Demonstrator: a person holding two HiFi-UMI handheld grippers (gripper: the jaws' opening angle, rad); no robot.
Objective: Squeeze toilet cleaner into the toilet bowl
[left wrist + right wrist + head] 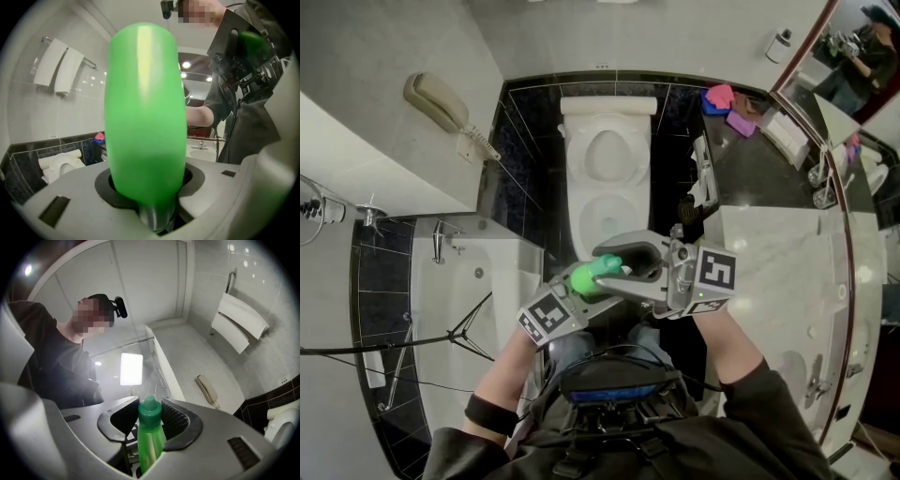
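A green toilet cleaner bottle point(584, 278) hangs level in front of me, above the near rim of the white toilet bowl point(574, 217), whose lid is up. My left gripper point(577, 286) is shut on the bottle's fat body, which fills the left gripper view point(143, 117). My right gripper point(621, 264) has its jaws round the bottle's neck and green cap point(150, 409). The ribbed right pad lies against the neck, and a dark gap shows on the other side, so this gripper point(150, 417) reads as open.
A bathtub point(478, 309) lies to the left, with a wall phone point(441, 103) above it. A marble counter with a sink point(787, 281) runs along the right, and pink and purple cloths point(727, 105) sit on its far end. Towels point(239, 322) hang on the wall.
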